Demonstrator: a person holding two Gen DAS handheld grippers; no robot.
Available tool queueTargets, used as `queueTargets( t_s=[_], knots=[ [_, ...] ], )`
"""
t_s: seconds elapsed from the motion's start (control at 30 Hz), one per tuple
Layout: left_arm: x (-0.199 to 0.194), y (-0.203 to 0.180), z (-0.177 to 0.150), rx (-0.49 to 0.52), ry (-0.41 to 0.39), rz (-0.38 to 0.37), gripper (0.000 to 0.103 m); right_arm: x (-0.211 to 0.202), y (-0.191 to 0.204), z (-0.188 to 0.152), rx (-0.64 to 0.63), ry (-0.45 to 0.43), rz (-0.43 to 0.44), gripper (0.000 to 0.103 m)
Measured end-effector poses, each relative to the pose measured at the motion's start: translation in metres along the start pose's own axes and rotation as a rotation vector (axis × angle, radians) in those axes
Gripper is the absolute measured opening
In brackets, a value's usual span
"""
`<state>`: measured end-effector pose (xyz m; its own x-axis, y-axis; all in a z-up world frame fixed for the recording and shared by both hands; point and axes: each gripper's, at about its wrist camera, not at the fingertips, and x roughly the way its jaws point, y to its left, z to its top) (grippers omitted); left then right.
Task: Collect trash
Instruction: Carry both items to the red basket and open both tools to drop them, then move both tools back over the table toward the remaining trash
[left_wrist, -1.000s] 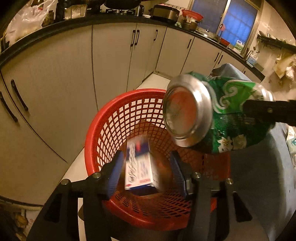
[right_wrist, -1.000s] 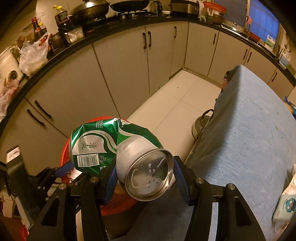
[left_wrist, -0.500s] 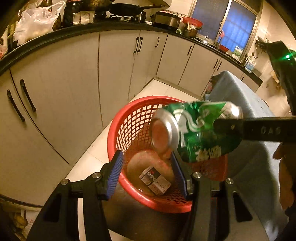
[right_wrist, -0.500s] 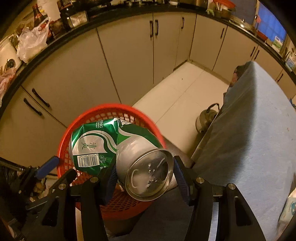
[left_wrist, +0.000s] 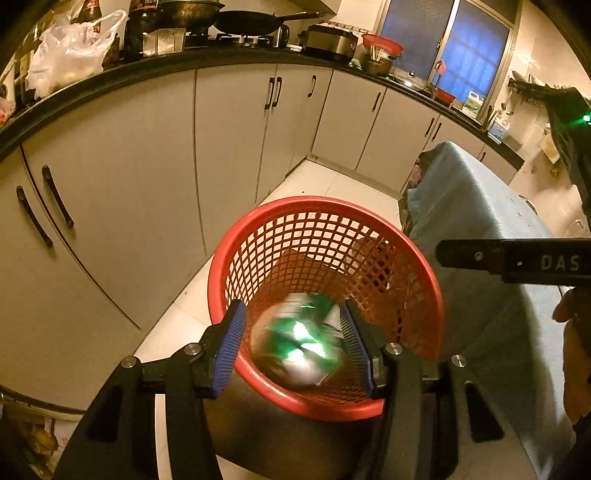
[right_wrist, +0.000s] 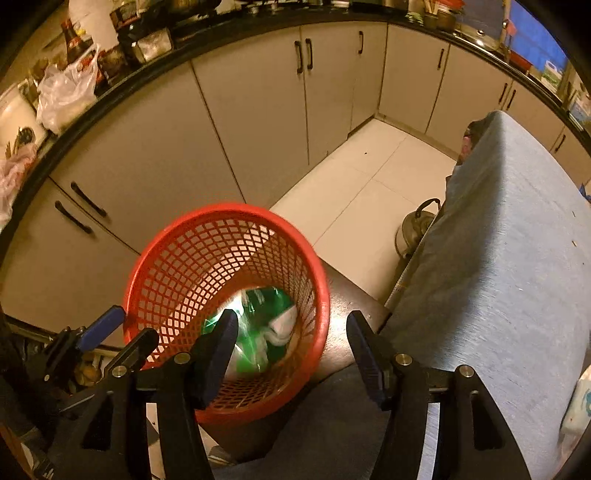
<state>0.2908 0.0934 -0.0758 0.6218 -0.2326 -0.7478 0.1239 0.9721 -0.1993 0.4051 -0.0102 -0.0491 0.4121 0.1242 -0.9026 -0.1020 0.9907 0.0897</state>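
Green crushed can (right_wrist: 258, 332) blurs inside the red mesh basket (right_wrist: 162, 258) below the right gripper (right_wrist: 290, 354), whose jaws have just been opening, empty; left gripper (left_wrist: 295, 347) also parted, empty.

The green can (left_wrist: 301, 343) in the red basket (left_wrist: 236, 258) is blurred, so its print is not readable. The right gripper's finger (right_wrist: 216, 347) hides part of it. The small box under the can is not visible.

The can (left_wrist: 301, 341) lies in the basket (left_wrist: 424, 273), beside the table (left_wrist: 480, 206).
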Motion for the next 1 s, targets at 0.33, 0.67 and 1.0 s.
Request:
queueTargets(
  t_s=[0.33, 0.67, 1.0],
  knots=[
    [-0.022, -0.021, 0.000, 0.034, -0.025, 0.002, 0.052, -0.059, -0.035, -0.030, 0.065, -0.102, 0.028, 0.066],
    [-0.061, -0.084, -0.003, 0.130, -0.080, -0.047, 0.052, -0.146, -0.086, -0.102, 0.157, -0.278, 0.029, 0.066],
    [-0.088, -0.182, -0.022, 0.291, -0.081, -0.137, 0.054, -0.206, -0.173, -0.191, 0.303, -0.382, 0.072, 0.066]
  ],
)
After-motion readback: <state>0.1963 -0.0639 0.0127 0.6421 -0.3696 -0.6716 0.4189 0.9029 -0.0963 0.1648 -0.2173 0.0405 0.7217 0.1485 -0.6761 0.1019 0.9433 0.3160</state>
